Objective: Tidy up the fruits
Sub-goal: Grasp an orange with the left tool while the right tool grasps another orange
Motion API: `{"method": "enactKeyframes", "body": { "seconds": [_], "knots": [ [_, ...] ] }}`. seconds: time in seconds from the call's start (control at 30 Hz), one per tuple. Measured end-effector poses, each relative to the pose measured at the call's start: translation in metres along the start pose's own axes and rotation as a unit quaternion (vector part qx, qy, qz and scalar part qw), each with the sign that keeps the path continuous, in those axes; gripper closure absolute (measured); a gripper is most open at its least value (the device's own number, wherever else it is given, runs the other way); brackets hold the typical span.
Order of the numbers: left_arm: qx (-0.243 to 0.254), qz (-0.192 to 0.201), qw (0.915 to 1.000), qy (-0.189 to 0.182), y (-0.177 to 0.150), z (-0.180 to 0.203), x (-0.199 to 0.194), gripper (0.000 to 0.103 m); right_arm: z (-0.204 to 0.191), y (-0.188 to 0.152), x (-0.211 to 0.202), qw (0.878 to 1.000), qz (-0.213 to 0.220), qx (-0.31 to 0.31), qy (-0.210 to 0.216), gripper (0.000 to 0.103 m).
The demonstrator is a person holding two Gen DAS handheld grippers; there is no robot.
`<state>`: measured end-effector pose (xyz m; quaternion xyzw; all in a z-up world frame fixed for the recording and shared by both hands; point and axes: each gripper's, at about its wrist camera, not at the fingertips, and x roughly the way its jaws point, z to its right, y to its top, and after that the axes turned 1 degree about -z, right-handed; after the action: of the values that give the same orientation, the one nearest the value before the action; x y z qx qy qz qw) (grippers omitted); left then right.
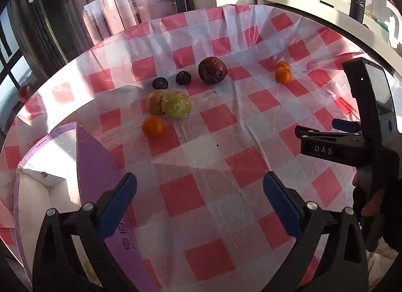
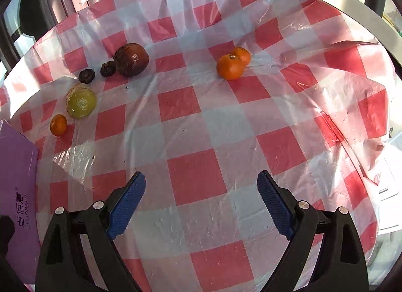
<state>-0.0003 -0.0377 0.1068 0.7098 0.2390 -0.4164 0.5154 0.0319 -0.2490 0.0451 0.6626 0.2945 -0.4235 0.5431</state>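
Fruit lies on the red-and-white checked tablecloth (image 1: pixel 213 121). A large dark red fruit (image 1: pixel 212 70) (image 2: pixel 131 59) sits beside two small dark fruits (image 1: pixel 183 77) (image 1: pixel 160 83). Two plastic-wrapped yellow-green fruits (image 1: pixel 176 105) (image 2: pixel 81 102) touch each other, with a single orange (image 1: pixel 153 126) (image 2: pixel 58 124) in front. Two more oranges (image 1: pixel 283 75) (image 2: pixel 230 67) lie together at the right. My left gripper (image 1: pixel 199 196) is open above bare cloth beside the purple box (image 1: pixel 98 166). My right gripper (image 2: pixel 201 199) is open too, with nothing between its blue pads; it shows at the right of the left wrist view (image 1: pixel 334 138).
The open purple cardboard box (image 2: pixel 17 174) stands at the table's near left corner, its white inside lit by sun. A counter with a dark bottle (image 1: pixel 356 3) runs behind the table. Glass doors are at the far left. A hand (image 1: pixel 371 199) holds the right gripper.
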Motion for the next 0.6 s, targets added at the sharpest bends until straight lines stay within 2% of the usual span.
{"method": "enactKeyframes", "body": {
  "seconds": [0.1,0.2,0.33,0.57,0.6],
  "knots": [
    [-0.033,-0.035,0.9987,0.016,0.008,0.002,0.038,0.002,0.021,0.018,0.025,1.000,-0.001,-0.002,0.001,0.017],
    [-0.066,-0.057,0.9946,0.057,0.017,-0.009,0.073,0.003,0.027,0.039,0.051,1.000,-0.001,-0.015,0.006,0.020],
    [-0.092,-0.063,0.9904,0.083,0.029,-0.027,0.107,0.003,0.023,0.069,0.077,0.999,0.018,-0.033,0.004,0.021],
    [-0.140,-0.062,0.9827,0.104,0.043,-0.060,0.141,0.019,0.014,0.113,0.101,0.997,0.056,-0.053,0.003,0.026],
    [-0.151,-0.061,0.9811,0.104,0.042,-0.065,0.144,0.020,0.014,0.116,0.102,0.997,0.060,-0.052,0.002,0.031]
  ]
}}
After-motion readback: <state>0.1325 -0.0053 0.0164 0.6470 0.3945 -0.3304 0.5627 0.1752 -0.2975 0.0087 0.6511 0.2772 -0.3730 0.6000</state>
